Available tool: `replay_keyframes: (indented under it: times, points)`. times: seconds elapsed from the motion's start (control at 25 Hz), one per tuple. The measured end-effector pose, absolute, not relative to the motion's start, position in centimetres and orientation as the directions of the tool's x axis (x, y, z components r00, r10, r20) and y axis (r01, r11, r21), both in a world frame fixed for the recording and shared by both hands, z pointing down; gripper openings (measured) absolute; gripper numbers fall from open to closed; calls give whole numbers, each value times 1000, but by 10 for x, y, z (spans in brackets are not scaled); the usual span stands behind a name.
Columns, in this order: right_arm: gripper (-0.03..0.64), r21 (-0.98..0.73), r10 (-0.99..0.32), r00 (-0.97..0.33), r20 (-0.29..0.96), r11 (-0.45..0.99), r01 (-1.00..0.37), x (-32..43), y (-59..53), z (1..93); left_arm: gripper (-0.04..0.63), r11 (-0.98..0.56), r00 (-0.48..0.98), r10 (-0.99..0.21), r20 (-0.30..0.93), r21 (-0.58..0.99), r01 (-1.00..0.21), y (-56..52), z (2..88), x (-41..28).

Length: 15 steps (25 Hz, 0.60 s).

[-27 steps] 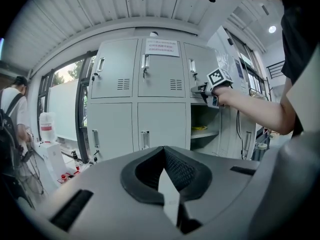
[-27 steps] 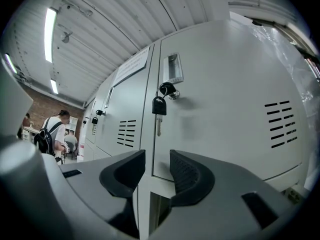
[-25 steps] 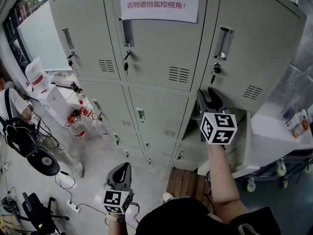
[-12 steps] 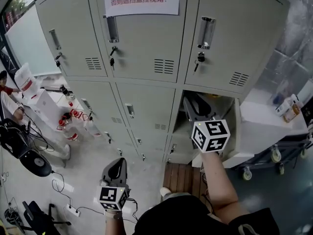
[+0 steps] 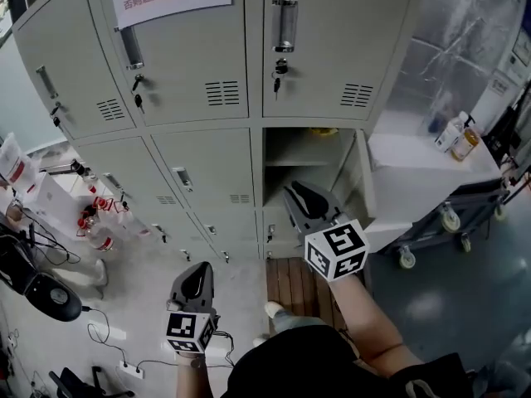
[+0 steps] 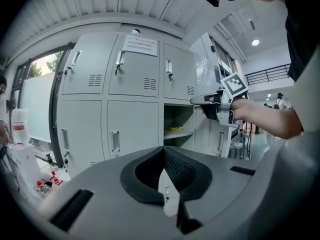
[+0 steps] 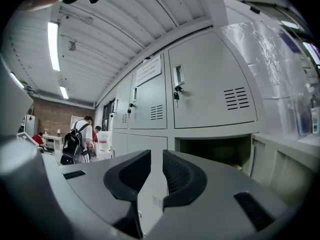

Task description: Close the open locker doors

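Observation:
The grey lockers fill the head view. In the right column one middle compartment (image 5: 303, 152) stands open, its door (image 5: 362, 177) swung out to the right; a yellow item (image 5: 322, 131) lies on its upper shelf. My right gripper (image 5: 292, 191) hovers in front of that opening, left of the door and apart from it. Its jaws have just been closing and keep a narrow gap with nothing between them (image 7: 156, 156). My left gripper (image 5: 202, 274) hangs low over the floor, shut and empty (image 6: 162, 151). It looks at the open compartment (image 6: 175, 124) and the right gripper (image 6: 207, 101).
A white wheeled cart (image 5: 431, 160) with bottles (image 5: 459, 135) stands right of the open door. Wooden boards (image 5: 294, 284) lie on the floor below the lockers. Bottles (image 5: 91, 222), bags and cables crowd the floor at left. People (image 7: 75, 144) stand far left in the right gripper view.
My right gripper has come down from the upper right door's lower edge to the front of the open compartment, and its jaws have narrowed. The head view has swung right; the left gripper has shifted slightly.

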State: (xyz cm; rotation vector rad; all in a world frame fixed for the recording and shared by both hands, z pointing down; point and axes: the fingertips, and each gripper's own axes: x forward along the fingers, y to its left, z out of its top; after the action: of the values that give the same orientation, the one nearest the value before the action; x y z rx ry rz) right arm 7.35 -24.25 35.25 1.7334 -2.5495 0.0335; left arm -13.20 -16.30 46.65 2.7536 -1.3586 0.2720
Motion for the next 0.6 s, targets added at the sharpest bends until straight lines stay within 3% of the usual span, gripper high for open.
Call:
replay_keyframes:
  times: [0.32,0.6]
  points:
    - [75,-20,-931,-361,52,360,-933,95,-171,375,17,-717,700,-688,192,-32,-696,-158,468,-82]
    - [75,-34,-961,-267,73,266,-963,135,-119,405,17,-797,773,-594,222,-34,-603,-148,478,-33]
